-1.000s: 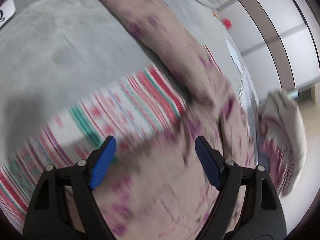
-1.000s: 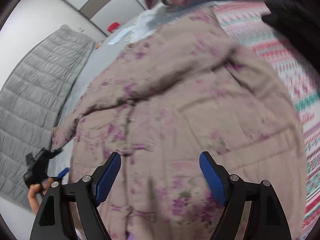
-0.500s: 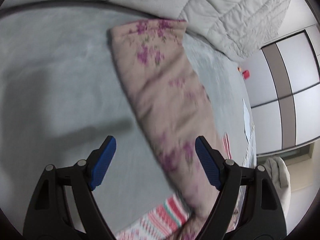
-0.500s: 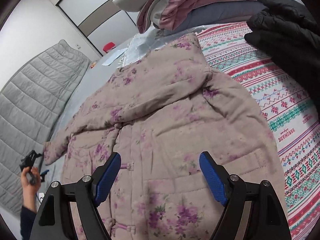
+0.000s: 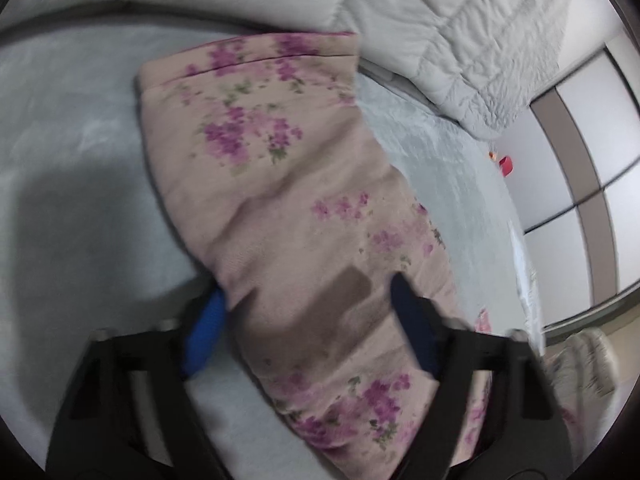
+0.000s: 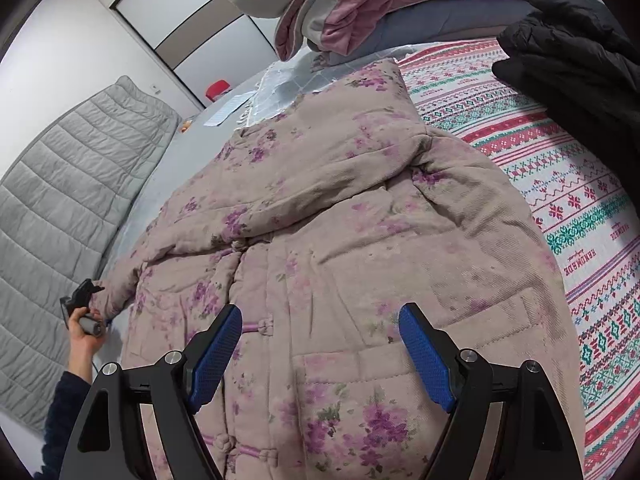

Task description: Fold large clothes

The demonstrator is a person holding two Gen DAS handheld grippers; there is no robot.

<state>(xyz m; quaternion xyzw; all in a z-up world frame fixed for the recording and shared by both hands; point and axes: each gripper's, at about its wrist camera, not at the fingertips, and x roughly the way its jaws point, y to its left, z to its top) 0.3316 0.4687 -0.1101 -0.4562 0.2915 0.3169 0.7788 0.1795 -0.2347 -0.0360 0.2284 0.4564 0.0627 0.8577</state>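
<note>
Readable writing: we see small dark lettering woven into the red, green and white patterned blanket (image 6: 576, 184), repeated along one band at the right; it is upside down and too small for us to make out.

Task item: the beige quilted jacket with purple flower print (image 6: 360, 240) lies spread front-up on the bed, partly on the patterned blanket, partly on the pale grey bed sheet (image 5: 72, 128). Its one sleeve (image 5: 272, 184) stretches across the sheet.

Left gripper (image 5: 308, 320): fingers closing, the sleeve between them; picture blurred, so we cannot tell whether the pads press yet. The left hand (image 6: 86, 326) shows at the sleeve end in the right wrist view.

Right gripper (image 6: 320, 356): fingers wide apart above the jacket front, nothing held.

Surroundings: grey quilted padded cover (image 6: 60, 200) beside the bed, stacked bedding (image 6: 360, 8), black puffer jacket (image 6: 580, 72), white panelled wardrobe doors (image 5: 592, 136), small red object (image 6: 217, 90).
</note>
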